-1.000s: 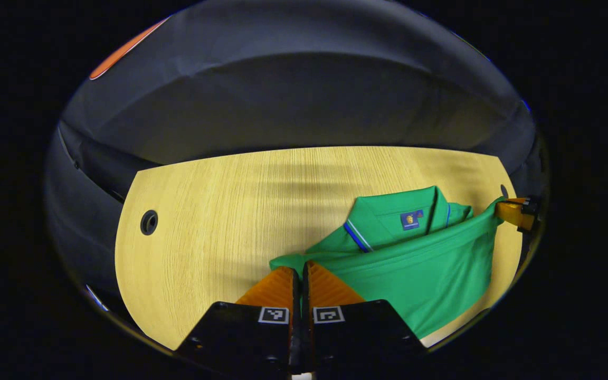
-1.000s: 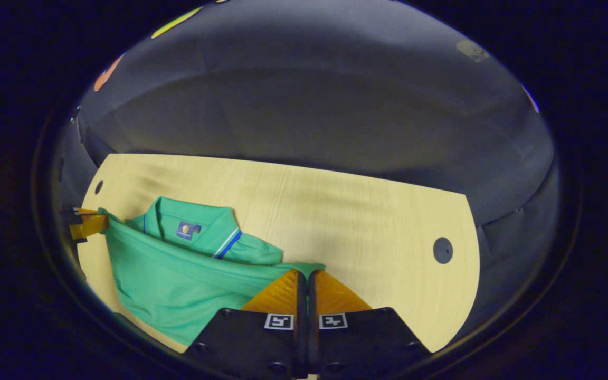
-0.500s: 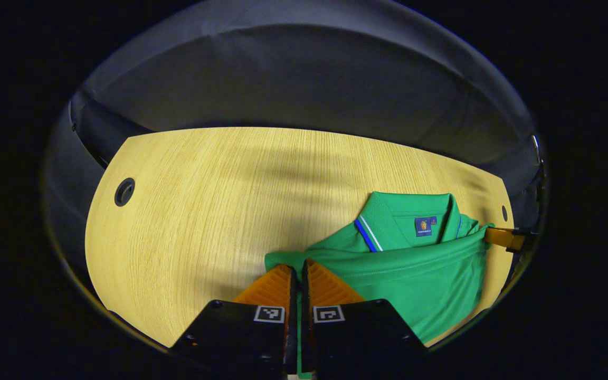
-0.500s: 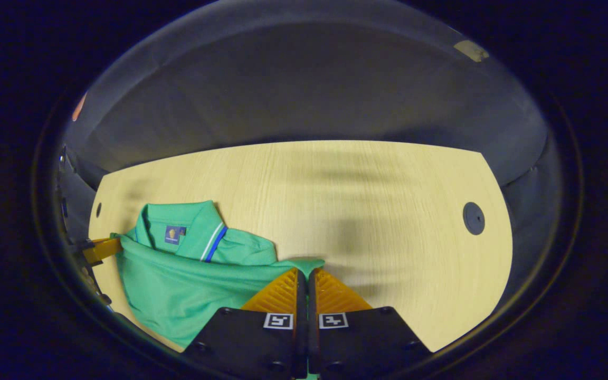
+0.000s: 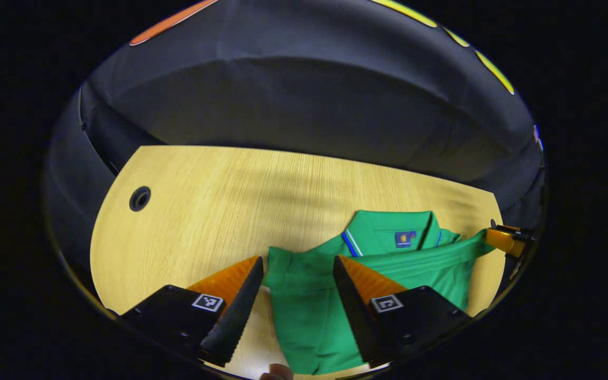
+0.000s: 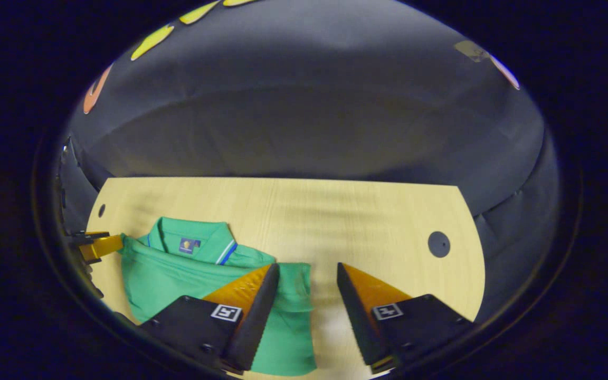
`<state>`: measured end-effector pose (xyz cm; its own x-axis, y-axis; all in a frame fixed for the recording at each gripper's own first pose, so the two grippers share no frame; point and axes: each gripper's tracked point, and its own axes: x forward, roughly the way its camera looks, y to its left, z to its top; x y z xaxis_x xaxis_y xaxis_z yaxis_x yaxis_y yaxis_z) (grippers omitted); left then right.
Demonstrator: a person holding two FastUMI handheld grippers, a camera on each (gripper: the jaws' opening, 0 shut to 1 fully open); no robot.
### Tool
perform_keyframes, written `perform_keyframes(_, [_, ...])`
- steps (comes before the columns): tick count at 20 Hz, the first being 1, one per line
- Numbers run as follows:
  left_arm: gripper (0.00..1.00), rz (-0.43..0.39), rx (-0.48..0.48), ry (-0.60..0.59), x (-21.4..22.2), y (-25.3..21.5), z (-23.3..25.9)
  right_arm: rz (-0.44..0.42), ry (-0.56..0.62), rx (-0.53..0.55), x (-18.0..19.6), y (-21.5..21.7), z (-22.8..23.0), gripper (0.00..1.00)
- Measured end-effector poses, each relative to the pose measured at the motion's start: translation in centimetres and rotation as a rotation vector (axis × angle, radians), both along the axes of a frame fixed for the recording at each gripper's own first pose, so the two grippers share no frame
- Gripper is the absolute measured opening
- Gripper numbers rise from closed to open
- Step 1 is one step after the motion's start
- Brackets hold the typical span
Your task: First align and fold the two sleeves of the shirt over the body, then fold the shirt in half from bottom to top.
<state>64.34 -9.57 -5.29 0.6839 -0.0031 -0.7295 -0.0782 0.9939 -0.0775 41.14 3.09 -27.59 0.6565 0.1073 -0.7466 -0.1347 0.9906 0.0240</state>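
Left gripper view: left gripper (image 5: pixel 296 266) spread wide, holding nothing, over green shirt (image 5: pixel 314 311) folded on wooden table (image 5: pixel 203 211)
Right gripper view: right gripper (image 6: pixel 304 273) wide apart, empty; shirt (image 6: pixel 177 272) lies at table's (image 6: pixel 367 211) near left

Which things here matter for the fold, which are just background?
Job:
- green polo shirt
- left gripper, open
- right gripper, open

Background:
- light wooden table
- round cable holes in it
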Motion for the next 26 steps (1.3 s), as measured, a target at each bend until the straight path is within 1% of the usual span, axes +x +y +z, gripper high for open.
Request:
perform_keyframes(1, [0.96,-0.004,0.023,-0.024,-0.9,-0.2,1.9,-0.011,-0.021,0.020,-0.4,-0.1,1.6,0.87])
perform_keyframes(2, [0.98,-0.013,0.032,-0.047,-2.2,-0.7,4.1,-0.022,-0.045,0.033,-0.9,-0.3,3.2,0.88])
perform_keyframes(3, [0.99,-0.019,0.034,-0.076,-3.5,-1.3,6.4,-0.029,-0.071,0.040,-1.6,-0.6,4.9,0.95])
perform_keyframes(4, [0.99,-0.023,0.038,-0.107,-6.4,-1.7,7.9,-0.034,-0.103,0.035,-2.5,-0.9,6.8,0.95])
perform_keyframes(7, [0.99,-0.035,0.036,-0.224,-11.7,-2.6,14.7,-0.013,-0.223,0.018,-5.8,-1.3,13.4,0.93])
perform_keyframes(8, [0.99,-0.036,0.035,-0.260,-11.9,-2.8,17.3,-0.002,-0.263,0.013,-7.3,-1.4,15.6,0.95])
perform_keyframes(9, [0.99,-0.038,0.039,-0.297,-13.3,-2.9,19.2,0.004,-0.304,0.005,-8.7,-1.7,17.7,0.95])
perform_keyframes(10, [0.99,-0.041,0.046,-0.333,-14.7,-3.0,21.0,0.010,-0.342,0.000,-10.6,-1.9,19.7,0.95])
perform_keyframes(11, [0.99,-0.043,0.057,-0.374,-15.9,-3.1,22.9,0.015,-0.384,0.003,-12.2,-1.8,21.8,0.93])
perform_keyframes(12, [0.99,-0.045,0.062,-0.409,-17.5,-3.3,24.7,0.018,-0.425,-0.001,-14.0,-1.8,23.8,0.95])
perform_keyframes(14, [0.98,-0.027,0.069,-0.473,-20.9,-3.0,28.0,0.008,-0.497,-0.011,-17.9,-2.8,27.0,0.95])
perform_keyframes(15, [0.98,-0.025,0.071,-0.501,-22.6,-3.0,29.3,0.010,-0.524,-0.001,-19.9,-2.7,28.3,0.97])
perform_keyframes(17, [0.98,-0.027,0.081,-0.574,-25.8,-2.8,31.9,0.012,-0.577,0.016,-23.7,-2.7,30.0,0.95])
perform_keyframes(19, [0.99,-0.025,0.085,-0.649,-29.0,-2.7,34.6,-0.008,-0.608,0.020,-27.5,-3.4,31.2,0.95])
perform_keyframes(20, [0.98,-0.022,0.087,-0.678,-30.5,-2.9,35.3,-0.006,-0.617,0.050,-29.5,-3.1,31.5,0.95])
perform_keyframes(21, [0.98,-0.034,0.094,-0.696,-32.0,-3.1,35.8,-0.002,-0.625,0.071,-31.4,-2.7,31.6,0.93])
perform_keyframes(22, [0.98,-0.045,0.109,-0.704,-33.6,-3.2,35.9,0.000,-0.640,0.078,-33.1,-2.9,31.8,0.95])
perform_keyframes(24, [0.98,-0.047,0.152,-0.744,-36.0,-3.4,36.7,0.000,-0.686,0.062,-35.7,-3.4,32.2,0.95])
perform_keyframes(25, [0.98,-0.042,0.158,-0.755,-37.0,-3.5,36.7,0.006,-0.704,0.055,-36.7,-3.4,32.3,0.95])
perform_keyframes(26, [1.00,-0.041,0.154,-0.766,-38.4,-3.8,36.8,0.002,-0.706,0.053,-37.8,-3.2,32.1,0.92])
